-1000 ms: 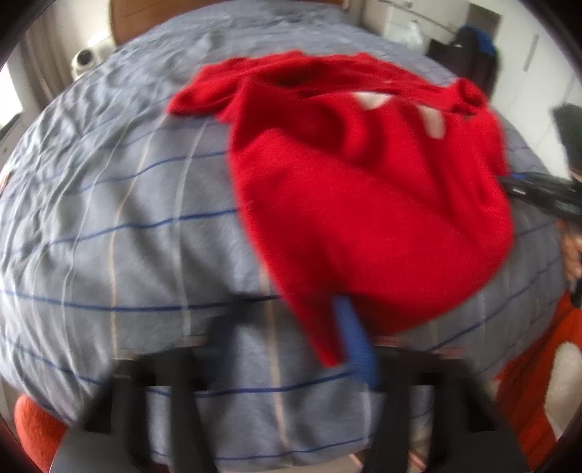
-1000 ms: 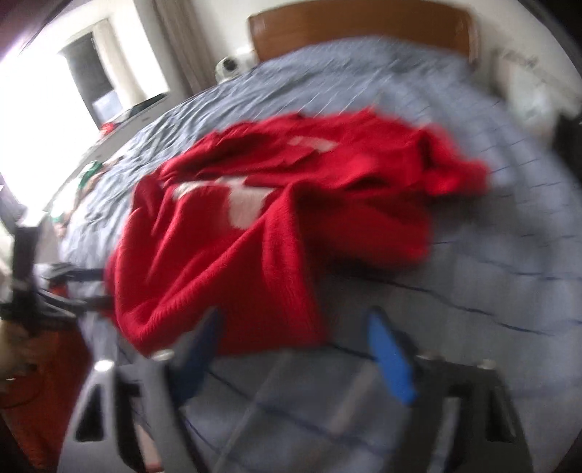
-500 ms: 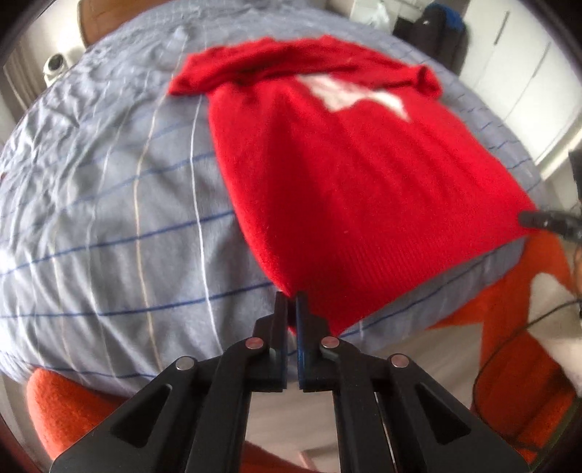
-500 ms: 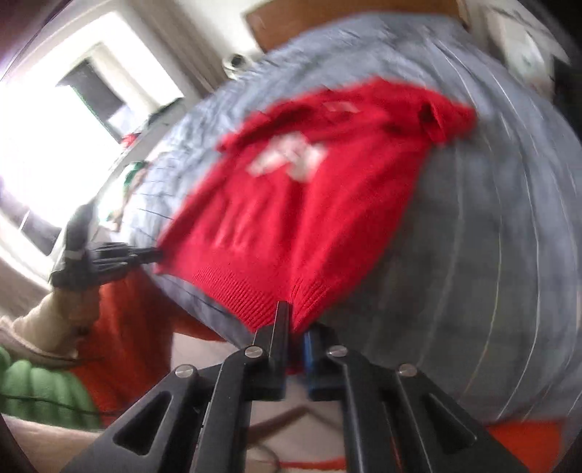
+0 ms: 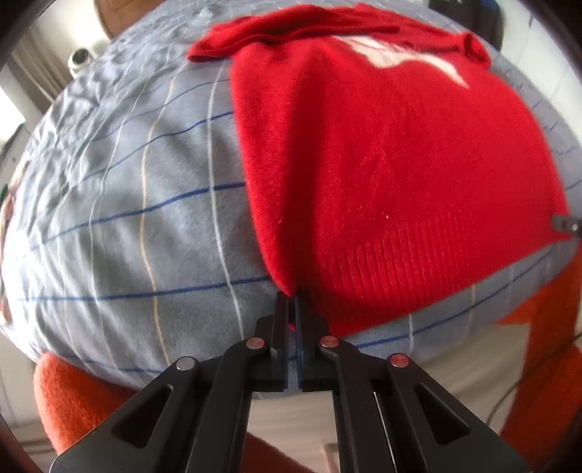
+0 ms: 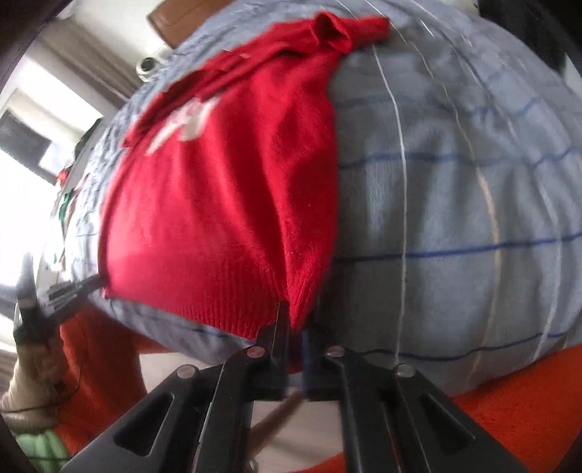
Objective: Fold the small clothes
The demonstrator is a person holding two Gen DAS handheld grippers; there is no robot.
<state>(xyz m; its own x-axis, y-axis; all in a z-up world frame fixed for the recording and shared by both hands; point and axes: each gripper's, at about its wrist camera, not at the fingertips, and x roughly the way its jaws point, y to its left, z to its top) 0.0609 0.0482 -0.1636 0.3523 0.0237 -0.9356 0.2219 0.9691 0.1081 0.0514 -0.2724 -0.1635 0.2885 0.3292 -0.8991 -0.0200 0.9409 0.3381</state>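
Blue-grey checked bedsheet [image 5: 127,218] over the bed, wooden headboard [image 6: 174,18] at far end, small white camera [image 5: 80,58] beside it, bright window [image 6: 22,120] on one side.

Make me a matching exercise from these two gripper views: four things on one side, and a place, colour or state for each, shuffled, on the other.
Things:
1. red sweater
2. bedsheet
3. left gripper
4. right gripper

Descriptions:
A. grey-blue with thin blue and white lines
B. shut on the sweater's hem corner, sheet to its left in its own view
C. spread flat on the bed, white mark near the top
D. shut on the sweater's hem corner, sheet to its right in its own view

Pairs: 1-C, 2-A, 3-B, 4-D
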